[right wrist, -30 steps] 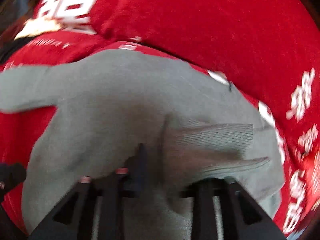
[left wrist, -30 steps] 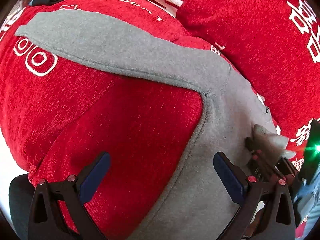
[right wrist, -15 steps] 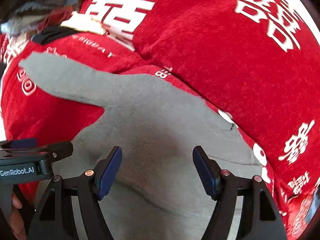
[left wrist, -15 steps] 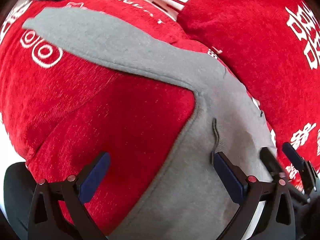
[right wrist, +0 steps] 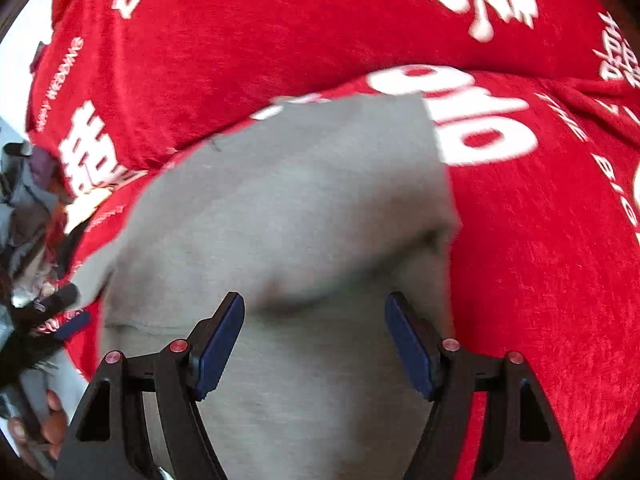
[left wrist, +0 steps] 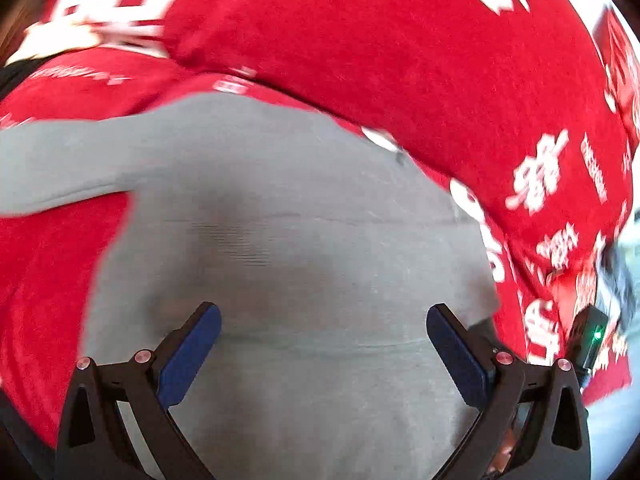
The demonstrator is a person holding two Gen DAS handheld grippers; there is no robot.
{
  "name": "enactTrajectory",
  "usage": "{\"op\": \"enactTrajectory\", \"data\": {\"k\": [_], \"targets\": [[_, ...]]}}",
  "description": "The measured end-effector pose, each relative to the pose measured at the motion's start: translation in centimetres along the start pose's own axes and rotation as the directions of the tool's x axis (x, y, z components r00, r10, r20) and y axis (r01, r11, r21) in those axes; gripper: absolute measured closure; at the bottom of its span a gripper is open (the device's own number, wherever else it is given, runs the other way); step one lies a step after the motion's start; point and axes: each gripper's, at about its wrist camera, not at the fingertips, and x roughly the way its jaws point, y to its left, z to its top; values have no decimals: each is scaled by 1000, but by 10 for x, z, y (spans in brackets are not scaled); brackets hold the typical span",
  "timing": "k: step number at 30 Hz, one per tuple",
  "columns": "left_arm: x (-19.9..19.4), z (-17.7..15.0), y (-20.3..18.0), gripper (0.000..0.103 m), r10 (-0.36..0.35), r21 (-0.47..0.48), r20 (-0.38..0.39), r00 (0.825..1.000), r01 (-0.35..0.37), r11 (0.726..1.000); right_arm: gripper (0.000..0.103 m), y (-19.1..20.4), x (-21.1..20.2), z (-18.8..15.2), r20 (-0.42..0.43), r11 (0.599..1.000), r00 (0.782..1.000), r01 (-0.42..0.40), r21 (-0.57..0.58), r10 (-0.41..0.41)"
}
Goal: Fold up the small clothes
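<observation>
Left wrist view: the left gripper [left wrist: 322, 354] has its fingers spread wide, gripping nothing; beneath and ahead of them lies the grey garment [left wrist: 288, 232], spread on the red printed cover [left wrist: 400, 40]; one narrow grey limb [left wrist: 60, 164] extends to the left edge, a detail only this view shows fully; a black device with a green light [left wrist: 592, 334] sits at right.

Right wrist view: the right gripper [right wrist: 314, 346] fingers are likewise parted, empty, over the same garment [right wrist: 304, 200]; here its squared far end [right wrist: 384, 116] shows; a heap of dark clothes [right wrist: 24, 216] sits at far left; image blurred.
</observation>
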Motion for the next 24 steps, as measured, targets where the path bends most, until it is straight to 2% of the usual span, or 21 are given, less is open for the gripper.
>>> {"op": "enactTrajectory", "data": {"k": [1,2,3,4,6,7,9,12,14,16,17,18,19,20,22,24], "targets": [[9,1,-2,0,39,9,-15,999,-39,999,34,-7,2,-1,16,998,998,54,-11,-54],[25,4,3,0,109,20,-45,993,-108,994,36,-11,0,-1,35,998,998,54,-18,-53],[32,5,10,0,138,21,-60,989,-137,990,37,-15,-3,0,45,999,998,48,-12,-48],[36,6,18,0,160,20,-58,985,-159,987,34,-18,-6,3,60,994,992,113,-15,-112],[27,6,28,0,162,46,1,987,-162,986,34,-23,-11,5,87,946,944,322,-34,-318],[24,6,32,0,179,51,-4,984,-179,983,34,-30,-16,6,91,944,942,328,-25,-324],[22,6,38,0,176,44,-13,984,-175,984,34,-34,-32,9,116,966,960,257,-4,-255],[21,5,31,0,198,12,-22,980,-198,980,34,-6,-40,15,157,975,971,196,-108,-178],[22,2,21,0,188,30,-28,982,-188,982,33,19,-31,15,133,971,986,130,-202,-104],[29,1,19,0,221,62,-32,975,-219,974,33,30,-10,17,70,972,997,47,-230,-32],[33,-1,20,0,265,94,-29,964,-261,961,33,27,-1,19,51,973,998,53,-223,-43],[36,-3,22,0,315,133,-12,949,-311,941,33,21,9,20,39,973,995,100,-210,-94],[38,-3,23,0,338,152,-2,941,-334,930,34,8,17,24,26,973,989,148,-178,-146],[36,-3,28,0,347,158,6,938,-344,926,33,-2,14,26,37,979,990,143,-147,-139],[31,-1,40,0,317,105,-28,948,-312,944,32,-16,1,28,44,973,978,205,-103,-202],[21,2,47,0,317,33,-29,948,-316,948,32,-20,-24,28,94,981,984,161,-104,-152]]}}
